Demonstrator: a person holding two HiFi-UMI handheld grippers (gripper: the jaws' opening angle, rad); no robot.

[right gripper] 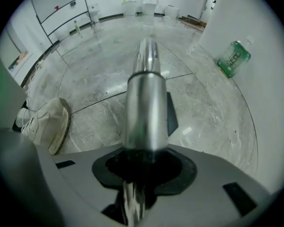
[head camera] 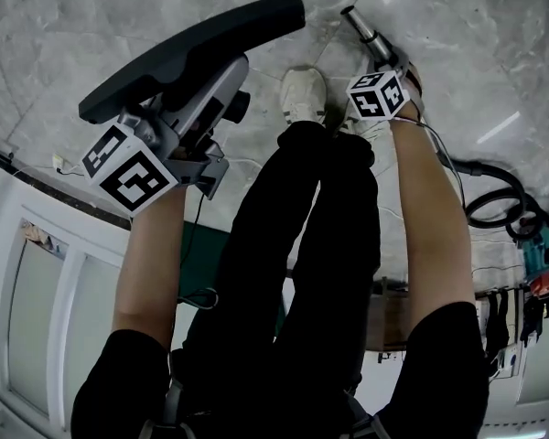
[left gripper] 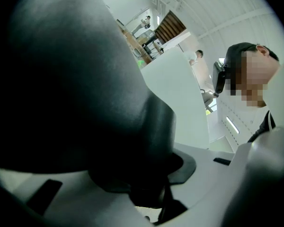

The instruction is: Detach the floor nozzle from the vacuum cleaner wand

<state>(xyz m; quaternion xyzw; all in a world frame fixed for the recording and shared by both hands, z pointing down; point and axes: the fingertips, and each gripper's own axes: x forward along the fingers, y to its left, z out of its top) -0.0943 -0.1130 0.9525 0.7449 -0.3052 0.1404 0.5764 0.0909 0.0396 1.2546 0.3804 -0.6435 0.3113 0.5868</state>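
The floor nozzle (head camera: 192,53) is held up off the marble floor (head camera: 494,44), at the upper left of the head view. Its long dark bar is laid slantwise, from low at the left to high at the right, with its lighter grey neck turned down toward the left tool (head camera: 206,117). The left tool is clenched on that neck. In the left gripper view the dark body of the nozzle (left gripper: 85,89) is seen filling the space between the jaws and spreading out above them.

The wand (head camera: 366,30) is seen apart from the nozzle, at the upper right of the head view. Its metal tube is pointed away from the right tool (head camera: 389,67), down toward the floor, and its free end is left bare. No joint is seen between the wand's end and the nozzle's right tip.

In the right gripper view the wand (right gripper: 144,103) is run straight along the line of the jaws and away from the camera. The right tool's jaws are parted, with the tube between them and no pad seen pressed on it.

A pale shoe (head camera: 304,94) is planted on the floor between the two tools. A green bottle (right gripper: 233,58) is seen well off to the wand's right.
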